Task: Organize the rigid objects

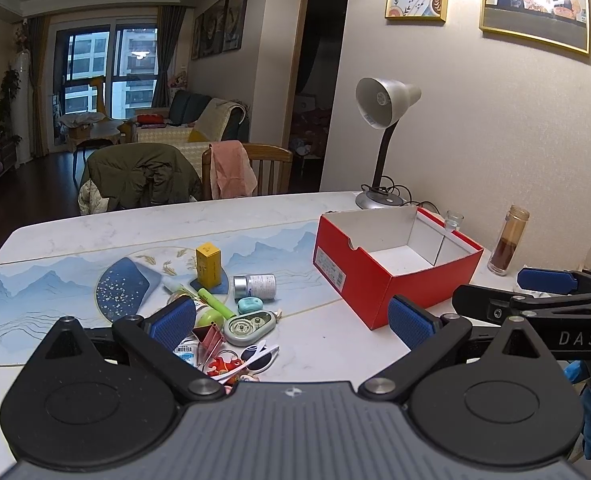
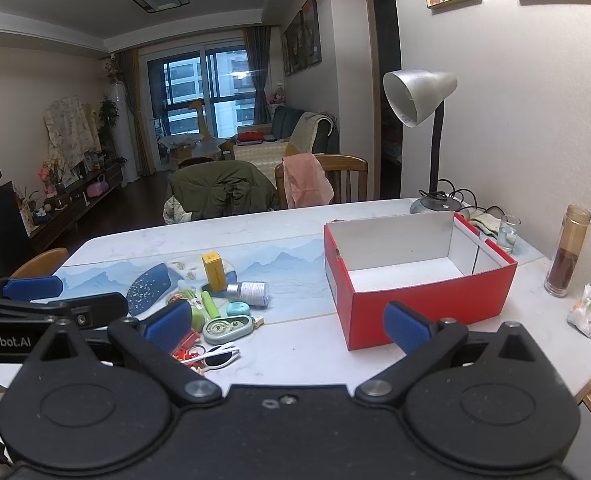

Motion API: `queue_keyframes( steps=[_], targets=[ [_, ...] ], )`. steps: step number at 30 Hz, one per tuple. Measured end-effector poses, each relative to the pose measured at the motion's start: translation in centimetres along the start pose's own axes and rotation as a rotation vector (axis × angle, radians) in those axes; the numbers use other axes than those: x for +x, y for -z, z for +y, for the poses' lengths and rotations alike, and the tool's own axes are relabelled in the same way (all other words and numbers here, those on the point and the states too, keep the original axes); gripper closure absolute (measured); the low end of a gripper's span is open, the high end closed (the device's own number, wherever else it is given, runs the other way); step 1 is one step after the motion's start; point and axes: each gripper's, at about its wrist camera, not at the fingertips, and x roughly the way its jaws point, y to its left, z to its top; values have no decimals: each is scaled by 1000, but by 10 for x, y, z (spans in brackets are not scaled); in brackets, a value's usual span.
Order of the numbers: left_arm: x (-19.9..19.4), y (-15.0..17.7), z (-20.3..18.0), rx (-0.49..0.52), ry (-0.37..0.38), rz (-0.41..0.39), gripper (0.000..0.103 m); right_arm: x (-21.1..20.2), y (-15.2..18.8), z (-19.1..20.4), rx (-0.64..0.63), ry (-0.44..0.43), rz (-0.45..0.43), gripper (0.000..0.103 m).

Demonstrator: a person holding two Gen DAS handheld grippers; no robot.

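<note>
A pile of small rigid objects lies on the blue table runner: a yellow box (image 1: 208, 264) (image 2: 214, 272), a silver-capped jar (image 1: 255, 286) (image 2: 248, 292), a green correction-tape dispenser (image 1: 249, 326) (image 2: 228, 328), white sunglasses (image 1: 260, 356) (image 2: 219, 356), a green tube (image 1: 215, 303) and red trinkets (image 1: 223, 366). An open red shoebox (image 1: 391, 292) (image 2: 423, 304) with a white, empty inside stands to their right. My left gripper (image 1: 291, 322) is open and empty, hovering just before the pile. My right gripper (image 2: 287, 326) is open and empty, between pile and box.
A silver desk lamp (image 1: 379, 120) (image 2: 419, 96) stands behind the box by the wall. A tall jar of brown grains (image 1: 507, 244) (image 2: 567, 256), a small glass (image 2: 508, 234) and a crumpled wrapper (image 2: 589, 310) sit at the right. Chairs with clothes stand at the table's far edge.
</note>
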Motion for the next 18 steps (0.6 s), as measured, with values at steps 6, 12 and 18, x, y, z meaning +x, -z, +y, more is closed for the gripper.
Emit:
queue_keyframes(
  steps=[6, 12, 18],
  targets=[
    [2, 0, 4, -8, -5, 6, 0, 1, 0, 0, -1, 0, 0, 1],
    [9, -2, 10, -19, -13, 17, 0, 7, -4, 3, -7, -4, 14, 1],
    [14, -5, 15, -29, -14, 18, 0, 11, -5, 6, -12, -6, 15, 1]
  ],
)
